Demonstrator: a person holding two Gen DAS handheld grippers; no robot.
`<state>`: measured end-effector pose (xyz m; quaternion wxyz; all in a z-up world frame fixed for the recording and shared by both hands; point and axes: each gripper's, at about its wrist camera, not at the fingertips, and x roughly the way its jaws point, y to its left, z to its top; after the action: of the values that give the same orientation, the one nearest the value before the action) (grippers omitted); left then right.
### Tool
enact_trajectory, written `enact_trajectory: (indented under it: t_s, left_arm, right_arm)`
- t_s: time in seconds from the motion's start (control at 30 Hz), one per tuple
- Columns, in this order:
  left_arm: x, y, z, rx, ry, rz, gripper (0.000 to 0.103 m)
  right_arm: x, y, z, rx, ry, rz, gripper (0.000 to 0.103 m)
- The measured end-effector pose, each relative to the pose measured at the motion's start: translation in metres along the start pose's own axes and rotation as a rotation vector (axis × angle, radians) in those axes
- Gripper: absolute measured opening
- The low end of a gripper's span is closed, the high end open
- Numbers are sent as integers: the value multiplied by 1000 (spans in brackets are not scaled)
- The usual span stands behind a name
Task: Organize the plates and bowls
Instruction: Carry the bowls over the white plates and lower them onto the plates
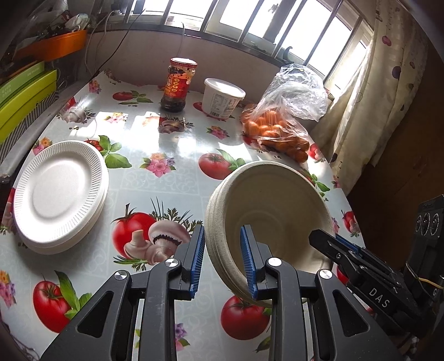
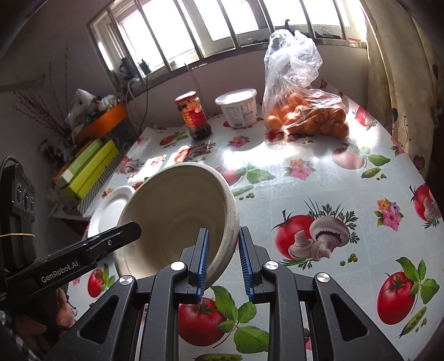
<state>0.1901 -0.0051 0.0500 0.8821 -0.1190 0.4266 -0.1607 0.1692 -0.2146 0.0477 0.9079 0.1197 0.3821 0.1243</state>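
Black gripper arms with blue ribbed pads fill the bottom of both views. We hold a stack of beige bowls (image 1: 277,200) between our two grippers, tilted on its side above the surface (image 1: 166,194), its open mouth facing the cameras.

Our left gripper (image 1: 223,261) is narrowed onto the near-left rim of the stack: one blue pad sits outside the wall, the other inside the bowl, and the rim runs down between them. Our right gripper (image 2: 223,263) is likewise narrowed on the opposite rim, one pad inside and one outside. Each gripper also shows in the other's view, reaching into the bowl from the side. From the left wrist view, several nested rims show along the stack's edge.

A stack of white ribbed plates (image 1: 59,194) rests on the surface well to the left of the bowls, near the surface's left edge. The surface wears a glossy cloth printed with tomatoes, mushrooms and flowers.

Along the far side, below a barred window (image 1: 249,22), stand a red-labelled jar (image 1: 177,83), a white lidded tub (image 1: 222,97) just beside it, and a clear plastic bag of small oranges (image 1: 280,125). Green boxes (image 1: 25,94) and an orange basin (image 1: 58,44) sit off the surface's left edge.
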Motion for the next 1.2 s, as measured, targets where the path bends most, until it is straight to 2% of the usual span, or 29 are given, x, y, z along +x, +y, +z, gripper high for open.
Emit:
enact_trajectory:
  t_s: [0.43,1.2]
  left_arm:
    - [-27,35,-6,-47,-27,49,28]
    - [-62,101,-4,-124,-76,140,28]
  right_arm:
    - [6,43,2,-51,9,53,22]
    - [43,117,5,-142,67,126,22]
